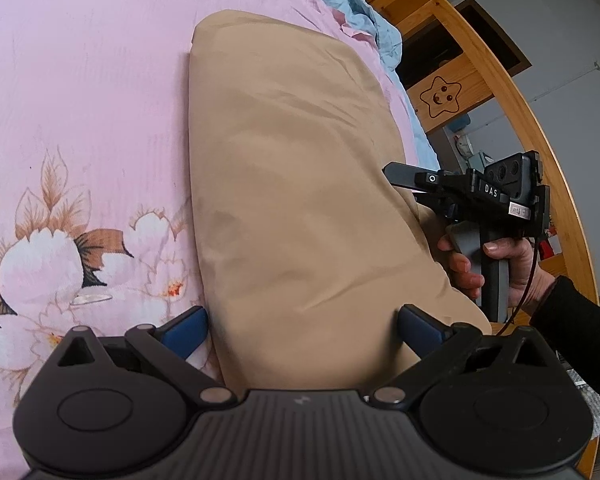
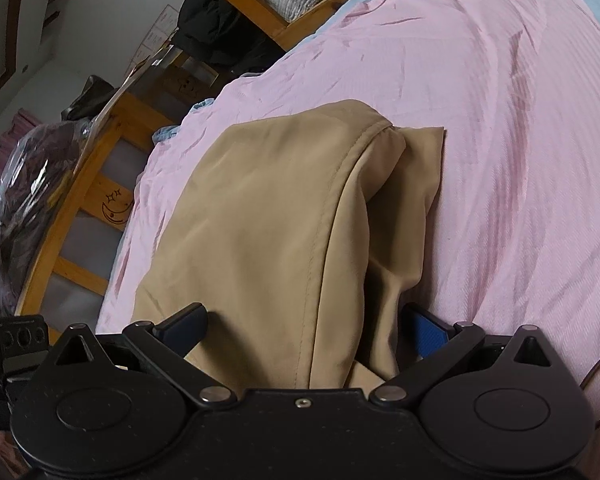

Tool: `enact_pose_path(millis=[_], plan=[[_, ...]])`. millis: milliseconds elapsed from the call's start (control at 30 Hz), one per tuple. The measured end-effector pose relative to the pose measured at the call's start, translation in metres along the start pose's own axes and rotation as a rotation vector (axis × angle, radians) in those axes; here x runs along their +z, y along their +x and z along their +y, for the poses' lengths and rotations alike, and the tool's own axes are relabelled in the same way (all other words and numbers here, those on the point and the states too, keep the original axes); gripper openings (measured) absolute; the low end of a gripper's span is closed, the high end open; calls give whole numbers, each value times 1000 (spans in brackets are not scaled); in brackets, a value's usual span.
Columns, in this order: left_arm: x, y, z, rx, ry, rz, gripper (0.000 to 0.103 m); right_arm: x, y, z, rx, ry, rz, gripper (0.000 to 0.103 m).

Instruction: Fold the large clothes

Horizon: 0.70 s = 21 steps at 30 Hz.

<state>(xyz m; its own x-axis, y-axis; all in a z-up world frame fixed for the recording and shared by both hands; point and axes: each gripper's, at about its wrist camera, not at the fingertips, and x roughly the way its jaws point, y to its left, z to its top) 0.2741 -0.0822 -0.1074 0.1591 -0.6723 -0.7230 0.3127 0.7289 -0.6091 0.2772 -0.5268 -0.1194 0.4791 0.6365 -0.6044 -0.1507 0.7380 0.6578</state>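
- Left wrist view: there is one tan garment (image 1: 292, 184), folded into a long shape. It lies on one pink bedsheet (image 1: 80, 80) with flowers printed on it.
- There is one blue blanket (image 1: 364, 12) at the far edge of the bed, and one wooden bed frame (image 1: 496, 76) on the right with one smiling star drawn on it.
- The left gripper (image 1: 302, 326) is at the near end of the garment. Its two blue fingers (image 1: 184, 330) are spread wide, one on each side of the cloth, and it is not squeezing anything.
- The right gripper (image 1: 396, 178) is at the right edge of the garment, held by one hand (image 1: 512, 268) in a black sleeve. Its tips are at the cloth, but I cannot tell if it pinches it.
- Right wrist view: the same garment (image 2: 268, 208) lies in the middle of the pink bedsheet (image 2: 500, 120), with one stitched seam down it.
- The right gripper (image 2: 302, 326) has its two fingers (image 2: 430, 330) spread wide, and the near end of the garment sits between them. It is let go, not clamped.
- The wooden bed frame (image 2: 84, 184) is on the left, with one moon drawing and one clear plastic bag (image 2: 24, 184) of dark things beside it.
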Motion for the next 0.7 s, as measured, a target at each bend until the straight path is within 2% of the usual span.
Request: enact_pose_path(millis=[233, 467, 567, 700], plan=[[4, 11, 11, -57, -58, 39, 103, -2, 1, 3, -15, -30, -2, 102], [13, 24, 17, -108, -48, 76, 103, -6, 7, 14, -43, -88, 1, 102], [17, 28, 13, -86, -42, 91, 103, -7, 12, 23, -79, -78, 0, 100], [21, 30, 5, -47, -43, 107, 100, -10, 14, 36, -120, -71, -7, 91]])
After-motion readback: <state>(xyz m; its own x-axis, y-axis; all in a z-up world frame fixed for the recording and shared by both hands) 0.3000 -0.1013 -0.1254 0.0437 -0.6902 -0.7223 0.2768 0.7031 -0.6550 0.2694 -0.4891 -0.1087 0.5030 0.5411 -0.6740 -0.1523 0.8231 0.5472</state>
